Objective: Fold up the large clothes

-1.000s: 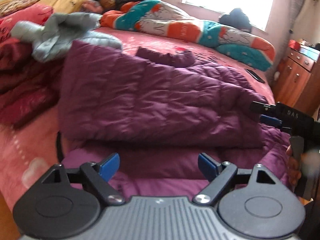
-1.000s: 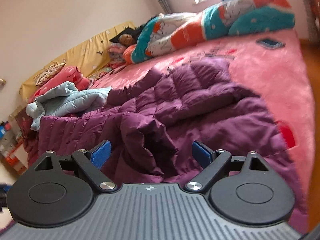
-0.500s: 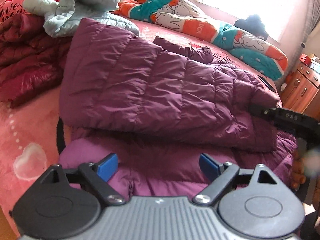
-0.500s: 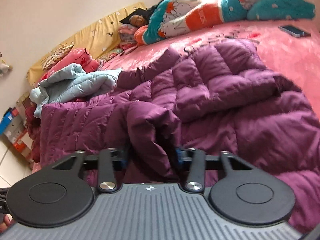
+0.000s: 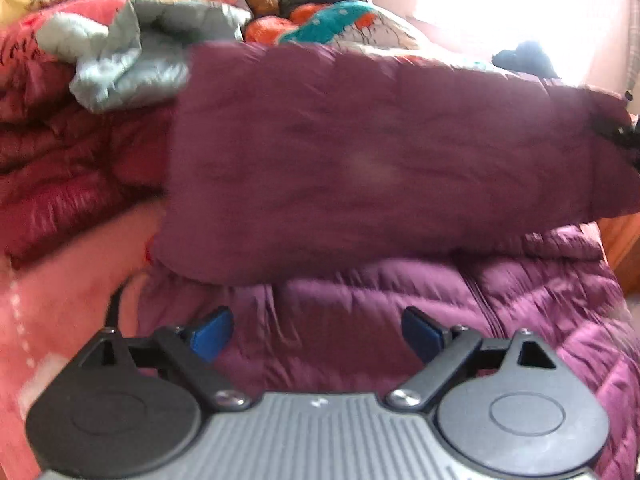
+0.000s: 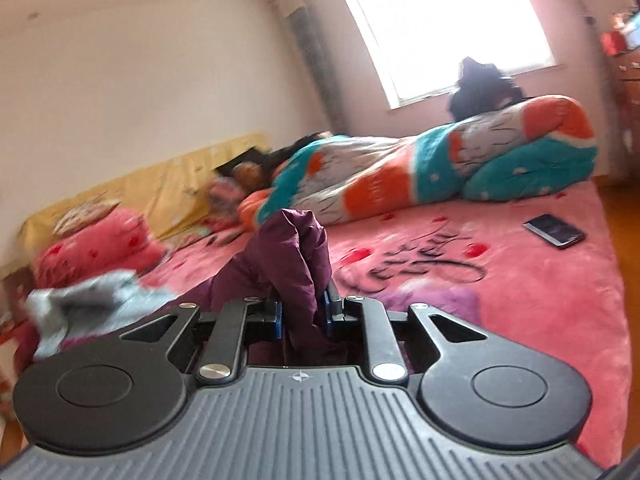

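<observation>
My right gripper (image 6: 302, 314) is clamped on a bunched fold of the purple down coat (image 6: 292, 264), lifted clear of the pink bedspread (image 6: 520, 288). My left gripper (image 5: 316, 330) gapes empty; coat lies just ahead.

Pale wall (image 6: 140, 92), bright window (image 6: 448, 20), pink bed (image 6: 540, 280), wooden floor (image 6: 624, 216)

Pink bed (image 6: 540, 300), purple coat (image 5: 400, 312), grey jacket (image 5: 132, 64), patterned quilt (image 6: 400, 176), phone (image 6: 555, 231)
</observation>
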Available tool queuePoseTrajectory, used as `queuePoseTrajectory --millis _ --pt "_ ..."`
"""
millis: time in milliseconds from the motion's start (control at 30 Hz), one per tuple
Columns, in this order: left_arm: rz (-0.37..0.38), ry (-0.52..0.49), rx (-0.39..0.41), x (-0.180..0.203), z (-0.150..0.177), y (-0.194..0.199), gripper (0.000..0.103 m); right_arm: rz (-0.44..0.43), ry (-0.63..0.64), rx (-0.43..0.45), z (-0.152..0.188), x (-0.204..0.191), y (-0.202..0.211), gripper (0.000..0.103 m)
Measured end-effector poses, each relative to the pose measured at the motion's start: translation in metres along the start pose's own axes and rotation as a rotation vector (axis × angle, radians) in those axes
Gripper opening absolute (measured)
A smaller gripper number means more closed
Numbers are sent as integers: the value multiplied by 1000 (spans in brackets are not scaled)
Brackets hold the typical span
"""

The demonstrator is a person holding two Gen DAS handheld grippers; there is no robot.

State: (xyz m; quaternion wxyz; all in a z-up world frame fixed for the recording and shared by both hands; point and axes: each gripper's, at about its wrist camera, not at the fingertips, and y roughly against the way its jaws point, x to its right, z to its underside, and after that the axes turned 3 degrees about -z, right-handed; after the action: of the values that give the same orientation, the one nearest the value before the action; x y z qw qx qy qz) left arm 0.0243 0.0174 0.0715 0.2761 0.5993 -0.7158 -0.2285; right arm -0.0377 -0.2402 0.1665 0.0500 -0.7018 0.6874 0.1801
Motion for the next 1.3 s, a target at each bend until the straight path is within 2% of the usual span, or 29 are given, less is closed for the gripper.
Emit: queuePoseTrajectory --millis 100,200,333,433,633,733,800,833,933,1033,1167,1233,1300 --pt "17 0 42 6 -10 5 91 80 -42 16 -6 25 -13 19" --pt "17 -20 82 12 -20 9 93 144 -103 -13 -6 51 -36 19" --pt "25 -22 118 17 -34 7 93 235 -66 -55 3 68 -50 19" --pt "24 -23 139 22 -42 1 93 268 -98 -65 4 83 -54 19" --pt "28 -37 166 32 -57 -9 93 300 -73 -133 18 81 -86 22" --pt "31 -57 180 40 -63 -16 93 316 -66 -169 18 78 -89 47" --pt "27 -61 195 43 -68 -22 93 328 -84 -176 16 84 -92 78" --pt "26 -56 202 44 -71 -25 93 338 -106 -173 14 88 -90 83" --pt "20 -50 241 48 -79 -32 93 324 -173 -128 5 97 -80 87" --pt "16 -50 268 51 -84 -41 93 303 -169 -41 -4 90 -64 87" --pt "2 -75 295 61 -87 -61 93 162 -95 55 -10 64 -52 88" --pt "-28 -98 286 63 -89 -76 93 102 -33 7 -7 53 -61 85" --pt "-76 -121 261 61 -89 -92 93 105 34 -61 2 43 -73 84"
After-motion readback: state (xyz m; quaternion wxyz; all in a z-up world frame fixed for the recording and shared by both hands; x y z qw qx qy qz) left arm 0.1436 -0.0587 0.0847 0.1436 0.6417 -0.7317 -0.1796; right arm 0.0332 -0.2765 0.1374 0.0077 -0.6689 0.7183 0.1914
